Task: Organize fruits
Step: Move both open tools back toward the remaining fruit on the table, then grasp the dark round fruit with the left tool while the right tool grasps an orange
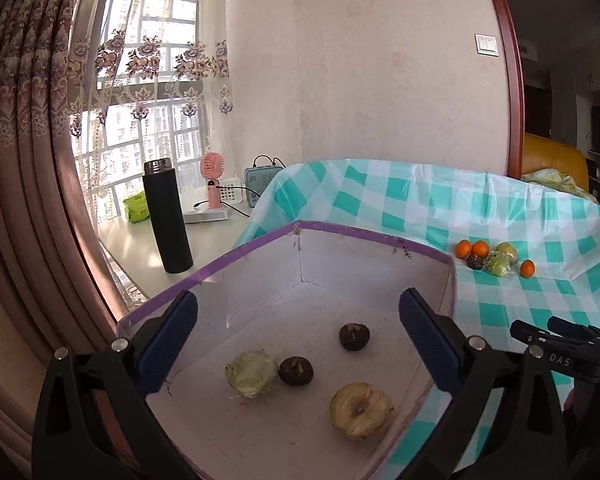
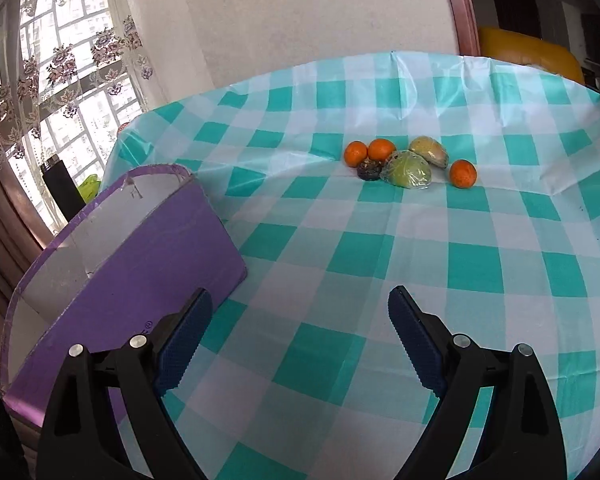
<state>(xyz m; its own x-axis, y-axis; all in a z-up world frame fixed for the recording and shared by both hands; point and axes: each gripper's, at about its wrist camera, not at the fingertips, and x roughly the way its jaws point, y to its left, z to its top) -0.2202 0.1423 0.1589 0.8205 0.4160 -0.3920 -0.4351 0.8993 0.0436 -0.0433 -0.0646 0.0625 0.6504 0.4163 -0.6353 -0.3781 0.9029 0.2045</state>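
right gripper [image 2: 300, 336] jaws wide, nothing between them, aimed across the checked tablecloth [image 2: 420, 248] at the fruit cluster [image 2: 410, 166] well ahead and slightly right: three oranges, a dark round fruit, a wrapped green fruit [image 2: 410, 170] lying broadside, a yellowish one behind. left gripper [image 1: 298, 344] also wide and empty, hanging over the purple box [image 1: 380, 236], so the right hand looks nearer the pile. left view alone shows the box's inside: two dark fruits, a pale green one, what may be a halved apple [image 1: 360, 410]. right view shows only the box's outer wall.
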